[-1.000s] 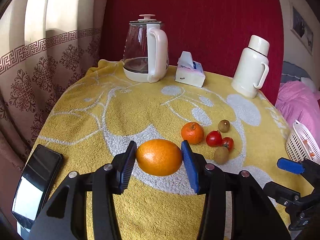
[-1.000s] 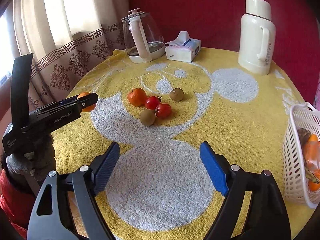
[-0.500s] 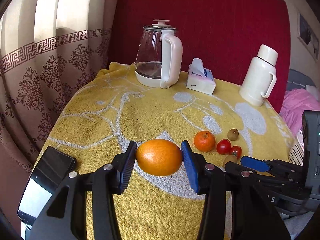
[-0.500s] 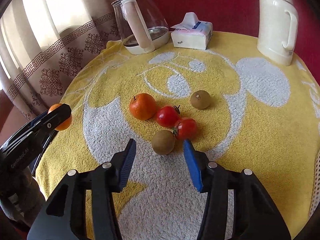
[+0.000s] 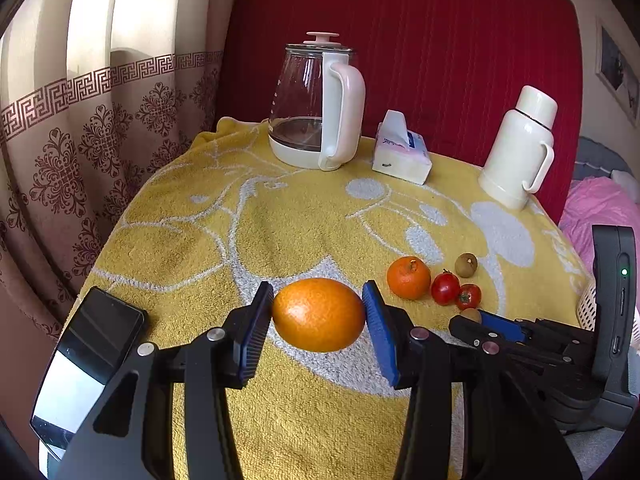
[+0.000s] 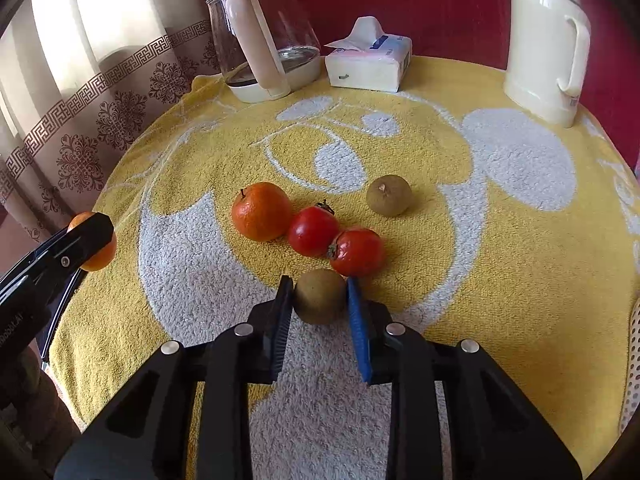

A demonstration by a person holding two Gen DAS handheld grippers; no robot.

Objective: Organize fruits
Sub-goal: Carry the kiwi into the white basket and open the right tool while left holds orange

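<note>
On the yellow towel, a kiwi is now pinched by the right gripper, previously spread, while an orange is kept clamped by the left gripper, so both are ready for carrying.

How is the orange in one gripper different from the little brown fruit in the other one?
The orange is bright orange; the brown fruit is dull greenish-brown. The orange is clearly bigger. The left gripper holds the orange; the right gripper has closed on the brown fruit. Both are roundish.

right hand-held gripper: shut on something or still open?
Shut. The right hand-held gripper has both pads pressed against the near kiwi, which sits on the yellow towel.
</note>
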